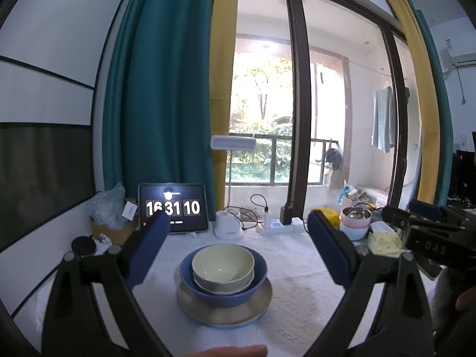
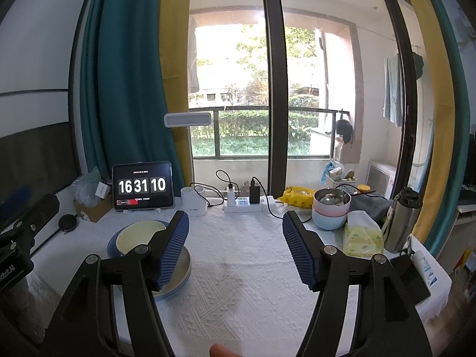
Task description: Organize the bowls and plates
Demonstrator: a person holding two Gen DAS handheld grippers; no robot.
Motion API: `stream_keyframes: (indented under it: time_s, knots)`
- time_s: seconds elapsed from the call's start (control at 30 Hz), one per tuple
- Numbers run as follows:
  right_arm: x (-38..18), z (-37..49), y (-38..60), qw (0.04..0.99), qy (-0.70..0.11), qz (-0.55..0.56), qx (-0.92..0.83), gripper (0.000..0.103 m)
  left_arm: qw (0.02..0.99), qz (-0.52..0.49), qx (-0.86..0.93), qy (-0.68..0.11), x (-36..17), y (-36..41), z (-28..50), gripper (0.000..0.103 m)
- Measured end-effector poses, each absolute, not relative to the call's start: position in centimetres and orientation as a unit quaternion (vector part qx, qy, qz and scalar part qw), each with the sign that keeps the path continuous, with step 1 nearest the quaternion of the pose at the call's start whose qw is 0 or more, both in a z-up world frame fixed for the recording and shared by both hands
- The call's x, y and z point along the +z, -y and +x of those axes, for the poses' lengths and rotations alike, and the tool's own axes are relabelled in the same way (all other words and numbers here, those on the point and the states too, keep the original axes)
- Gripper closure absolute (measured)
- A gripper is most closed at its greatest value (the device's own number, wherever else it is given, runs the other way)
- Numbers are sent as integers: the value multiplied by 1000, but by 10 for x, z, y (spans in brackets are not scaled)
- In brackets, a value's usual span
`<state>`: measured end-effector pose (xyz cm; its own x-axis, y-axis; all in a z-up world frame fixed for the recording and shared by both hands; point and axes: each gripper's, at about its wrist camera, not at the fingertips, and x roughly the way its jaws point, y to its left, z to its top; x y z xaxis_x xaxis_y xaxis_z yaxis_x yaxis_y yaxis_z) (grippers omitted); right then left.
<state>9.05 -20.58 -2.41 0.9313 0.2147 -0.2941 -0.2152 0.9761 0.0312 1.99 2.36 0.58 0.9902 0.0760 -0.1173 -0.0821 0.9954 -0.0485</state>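
Stack: a cream bowl (image 1: 222, 263) sits inside a blue bowl (image 1: 223, 285), which rests on a tan plate (image 1: 224, 309), all on the white tablecloth (image 1: 297, 267) in front of me.
My left tongs (image 1: 235, 223): jaws wide, nothing between the pads; the stack lies low between the two fingers, untouched.
My right tongs (image 2: 235, 223): jaws wide and empty over bare cloth; the stack is to their left, partly hidden behind the left finger (image 2: 174, 247).
Behind the stack: a tablet clock (image 1: 173, 208), a white lamp base (image 1: 227, 226) and a power strip (image 1: 278, 224) with cables.
Right side: pastel bowls (image 2: 330, 211) holding a steel one, a tissue pack (image 2: 361, 236), a steel bottle (image 2: 401, 223), a dark phone (image 2: 412, 279).
Left edge: a cardboard box (image 1: 110, 232), a black disc (image 1: 84, 245).
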Motion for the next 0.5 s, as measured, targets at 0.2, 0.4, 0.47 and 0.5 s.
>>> stream_keyframes:
  time_s: [0.2,0.4,0.47,0.5]
  knots:
    - [-26,91,204,982,-152,-2,112,34,997,-30,40,-58,5,-24,20,8]
    - [-25,90,203,982,-152,-3,113,34,997,-26,39,-67,3,-23,21,8]
    - [-25,90,203,982,-153,-3,113,34,997,-26,40,-66,3,-22,21,8]
    - [-25,90,203,982,-153,-3,113,34,997,-26,39,-66,3,-23,21,8]
